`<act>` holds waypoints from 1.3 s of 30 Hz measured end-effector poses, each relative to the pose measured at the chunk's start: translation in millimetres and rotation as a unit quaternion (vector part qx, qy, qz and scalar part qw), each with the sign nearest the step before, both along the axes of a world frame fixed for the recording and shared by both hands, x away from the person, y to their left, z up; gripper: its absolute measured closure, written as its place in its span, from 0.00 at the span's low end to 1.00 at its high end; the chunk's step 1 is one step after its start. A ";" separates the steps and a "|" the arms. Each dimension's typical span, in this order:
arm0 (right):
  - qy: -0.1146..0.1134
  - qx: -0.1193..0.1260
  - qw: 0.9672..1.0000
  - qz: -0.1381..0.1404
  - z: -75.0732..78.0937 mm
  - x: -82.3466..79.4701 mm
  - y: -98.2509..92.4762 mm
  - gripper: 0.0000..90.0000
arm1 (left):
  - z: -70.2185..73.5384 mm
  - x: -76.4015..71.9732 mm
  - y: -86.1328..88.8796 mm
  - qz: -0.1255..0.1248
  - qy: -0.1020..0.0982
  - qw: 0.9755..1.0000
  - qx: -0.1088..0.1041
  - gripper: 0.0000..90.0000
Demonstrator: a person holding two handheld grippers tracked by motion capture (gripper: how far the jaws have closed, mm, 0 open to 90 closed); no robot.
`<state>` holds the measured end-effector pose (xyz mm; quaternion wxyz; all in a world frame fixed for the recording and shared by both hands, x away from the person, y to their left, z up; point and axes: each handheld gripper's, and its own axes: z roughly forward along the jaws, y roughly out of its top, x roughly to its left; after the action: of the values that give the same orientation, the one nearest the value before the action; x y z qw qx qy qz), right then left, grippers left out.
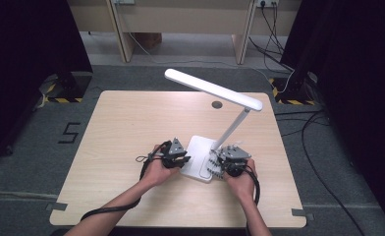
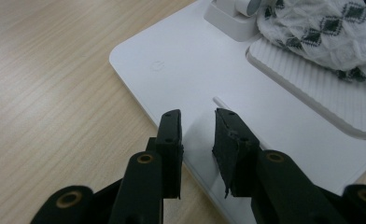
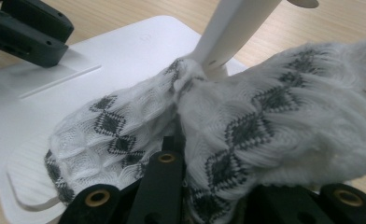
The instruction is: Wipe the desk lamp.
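- Right tongs (image 3: 181, 154): clamped on a white cloth (image 3: 246, 121) with dark diamond pattern, bunched against the foot of the lamp (image 1: 215, 93) stem.
- Left tongs (image 2: 197, 140): jaws slightly apart, nothing between them, resting over the near edge of the lamp base (image 2: 181, 79), apparently steadying it.
- Lamp stands near the middle of the tabletop (image 1: 112, 128), toward the front.
- Step, as judged: wiping the base around the stem.
- Next: sweep the cloth across the ribbed pad (image 2: 321, 93), with the base kept pinned.
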<state>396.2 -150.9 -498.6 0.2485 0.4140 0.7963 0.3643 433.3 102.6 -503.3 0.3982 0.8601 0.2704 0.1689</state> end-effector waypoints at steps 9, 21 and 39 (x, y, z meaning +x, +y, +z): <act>0.002 -0.003 1.000 0.019 1.6 -11.6 4.9 0.92 | 0.2 -0.3 0.0 0.000 0.001 1.000 0.001 0.79; 0.010 0.001 0.999 0.038 3.9 -24.2 15.4 0.92 | -0.1 -0.5 0.2 0.002 0.001 1.000 -0.001 0.79; 0.006 0.003 0.998 0.055 13.7 -26.0 26.1 0.92 | 1.1 1.5 1.6 0.009 0.011 1.000 -0.002 0.74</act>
<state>370.2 -124.8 -484.9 0.2221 0.3723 0.8184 0.3773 434.8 104.2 -502.1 0.3956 0.8585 0.2831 0.1623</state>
